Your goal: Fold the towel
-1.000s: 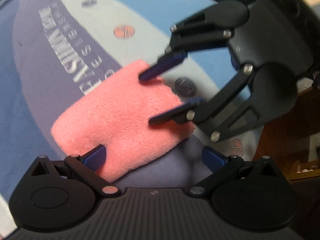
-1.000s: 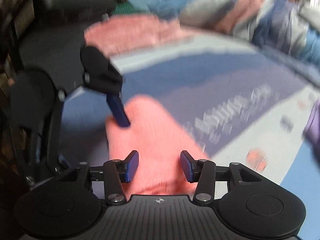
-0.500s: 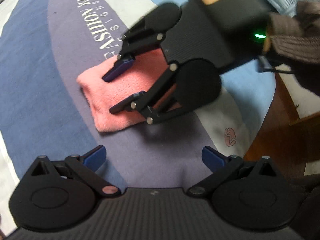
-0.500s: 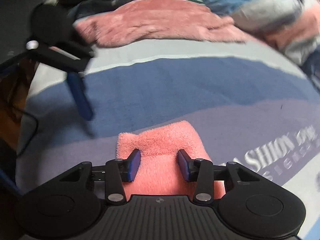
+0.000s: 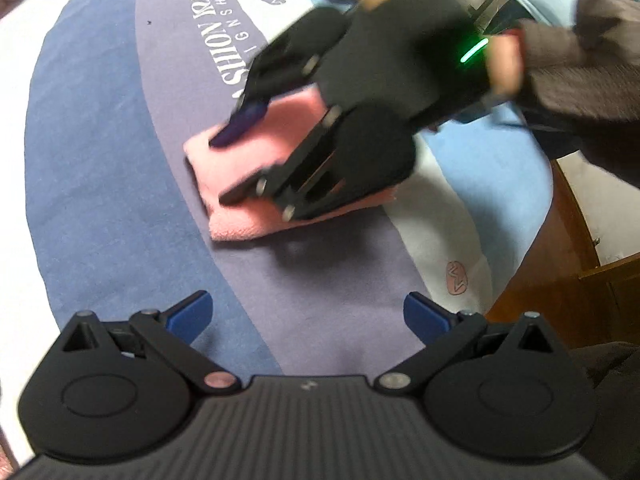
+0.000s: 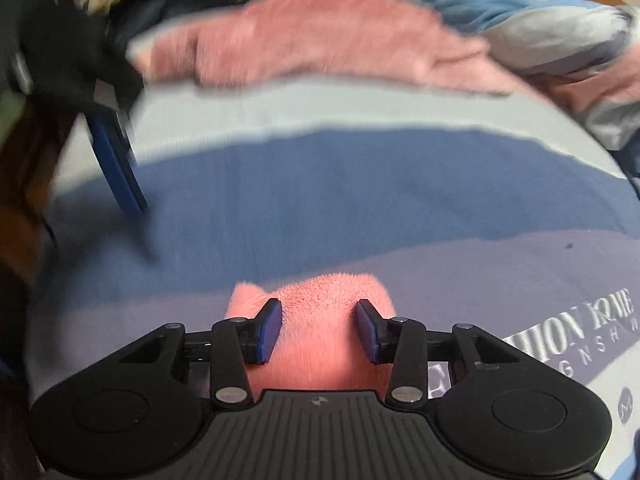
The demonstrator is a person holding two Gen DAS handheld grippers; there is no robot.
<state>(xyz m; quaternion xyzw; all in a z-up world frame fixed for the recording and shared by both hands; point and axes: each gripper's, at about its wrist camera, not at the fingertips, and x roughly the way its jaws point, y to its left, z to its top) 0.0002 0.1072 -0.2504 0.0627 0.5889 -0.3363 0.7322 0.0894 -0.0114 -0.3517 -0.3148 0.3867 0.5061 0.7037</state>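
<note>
Pink towel [image 5: 240, 216] lies folded small on bedspread [image 5: 100, 160], just beside printed lettering [image 5: 218, 36]. Right gripper [image 5: 224, 168] over towel, jaws part-open, fingertips on top, nothing pinched. Left gripper [image 5: 306, 316] near towel, jaws wide, empty. Advice: press flat, smooth toward edges, avoid dragging layers.

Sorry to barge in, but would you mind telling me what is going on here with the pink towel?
A person is folding a small pink towel with two handheld grippers on a bedspread. The towel already lies as a compact folded block. The right gripper is over it, fingers apart, with towel showing between them but not clearly pinched. The left gripper is wide open, off the towel, holding nothing. More laundry lies piled further back.
</note>
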